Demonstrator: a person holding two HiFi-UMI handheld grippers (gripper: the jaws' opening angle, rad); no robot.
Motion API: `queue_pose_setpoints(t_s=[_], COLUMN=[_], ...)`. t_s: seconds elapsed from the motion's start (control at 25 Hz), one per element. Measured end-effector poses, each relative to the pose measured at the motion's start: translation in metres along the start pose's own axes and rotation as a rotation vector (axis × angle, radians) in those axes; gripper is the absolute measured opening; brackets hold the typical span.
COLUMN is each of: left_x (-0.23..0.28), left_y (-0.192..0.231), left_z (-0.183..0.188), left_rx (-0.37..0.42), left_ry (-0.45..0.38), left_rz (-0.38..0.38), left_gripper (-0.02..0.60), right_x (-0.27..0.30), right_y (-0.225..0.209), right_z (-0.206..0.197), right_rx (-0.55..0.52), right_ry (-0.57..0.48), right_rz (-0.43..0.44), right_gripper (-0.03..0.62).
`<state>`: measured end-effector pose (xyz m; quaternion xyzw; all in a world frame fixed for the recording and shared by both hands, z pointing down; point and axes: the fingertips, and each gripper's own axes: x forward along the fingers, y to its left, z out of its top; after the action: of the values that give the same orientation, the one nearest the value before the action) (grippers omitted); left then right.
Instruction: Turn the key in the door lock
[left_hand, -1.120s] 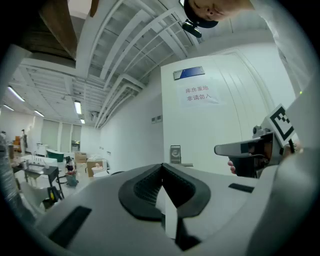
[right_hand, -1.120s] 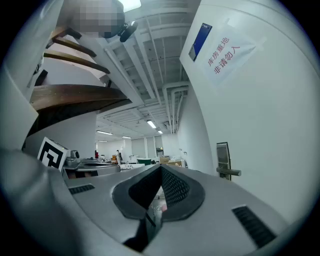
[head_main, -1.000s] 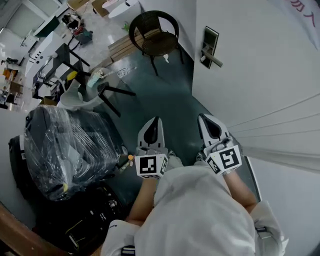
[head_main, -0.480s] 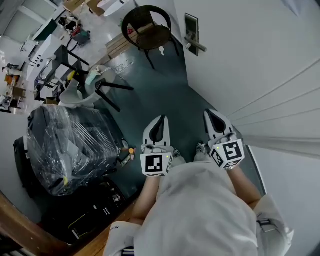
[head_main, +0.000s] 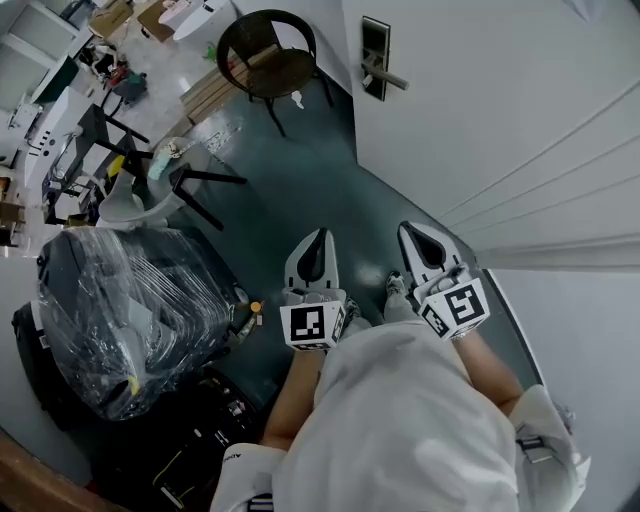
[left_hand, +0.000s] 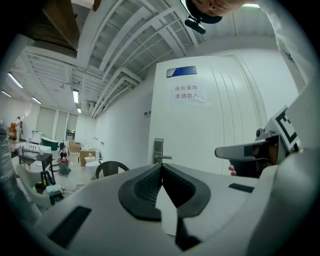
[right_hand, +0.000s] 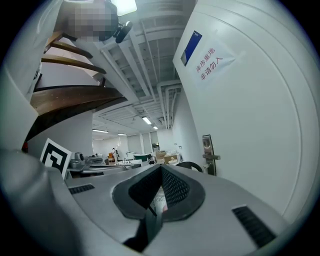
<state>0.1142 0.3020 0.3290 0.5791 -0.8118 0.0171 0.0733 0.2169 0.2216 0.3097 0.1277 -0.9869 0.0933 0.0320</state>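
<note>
Door lock (head_main: 375, 58), a dark upright rectangular plate with a silver lever handle, sits on the white door (head_main: 500, 110), well ahead of both your grippers. In the left gripper view it stands just above the closed jaw tips. In the right gripper view it lies off to the right of them. Whether a key sits in it is too small to tell.

Your left gripper (head_main: 318, 234) has its jaws together, tips meeting, with nothing between them, and it points out over the dark teal floor (head_main: 320, 180). Your right gripper (head_main: 409, 228) is near it on the door side, its jaws likewise brought to a point with nothing clamped. Neither touches the door or the lock.

Ahead and to the left of your left gripper stands a black round-backed chair (head_main: 265, 50), near the lock. A dark bundle wrapped in clear plastic (head_main: 130, 310) lies to that gripper's left. On the door above the lock hangs a white paper notice with red characters (left_hand: 186, 93), under a small blue plaque (left_hand: 181, 71).
</note>
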Motion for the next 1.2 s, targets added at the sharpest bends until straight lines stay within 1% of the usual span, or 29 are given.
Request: queue_pose_setpoints(t_s=[0.08,0.16,0.28,0.4,0.48,0.6,0.72,0.8,0.96,1.04,1.2], left_x=[-0.005,-0.008,-0.005,0.010,0.029,0.065,0.096,0.112,0.140,0.154,0.189], left_y=[0.009,0.016,0.023,0.025,0.026,0.018,0.007,0.004,-0.001,-0.003,0.001], left_z=[-0.001,0.000,-0.001,-0.006,-0.006,0.006,0.011,0.010,0.008,0.005,0.002], left_rx=[0.012,0.010,0.000,0.009,0.023,0.018,0.057,0.071,0.081,0.083,0.077], left_ry=[-0.003,-0.012,-0.008,0.001,0.014,0.011,0.011,0.017,0.023,0.036,0.055], left_rz=[-0.014,-0.030,-0.041,-0.057,-0.061,-0.068,-0.081,-0.077,-0.076,-0.092,-0.140], left_gripper=[0.009,0.009,0.009,0.009,0.009,0.009,0.009,0.009,0.008,0.009,0.009], right_x=[0.001,0.001,0.004,0.012,0.023,0.037,0.048,0.056,0.071,0.076,0.093], right_y=[0.011,0.013,0.009,-0.001,-0.014,-0.047,-0.078,-0.092,-0.109,-0.119,-0.143], right_z=[0.003,0.004,0.001,-0.003,-0.005,0.002,0.003,0.001,0.009,0.010,0.010], right_rx=[-0.005,0.006,0.011,-0.026,-0.031,-0.018,-0.001,0.006,-0.049,-0.041,-0.021], right_ry=[-0.017,-0.026,-0.025,-0.012,-0.008,-0.011,-0.012,-0.009,-0.012,-0.007,0.004], right_rz=[-0.008,-0.040,-0.093,-0.110,-0.120,-0.144,-0.163,-0.157,-0.125,-0.136,-0.187], right_gripper=[-0.005,-0.005,-0.005,-0.004,-0.004,-0.005,-0.005,-0.005,-0.005,-0.004,-0.005])
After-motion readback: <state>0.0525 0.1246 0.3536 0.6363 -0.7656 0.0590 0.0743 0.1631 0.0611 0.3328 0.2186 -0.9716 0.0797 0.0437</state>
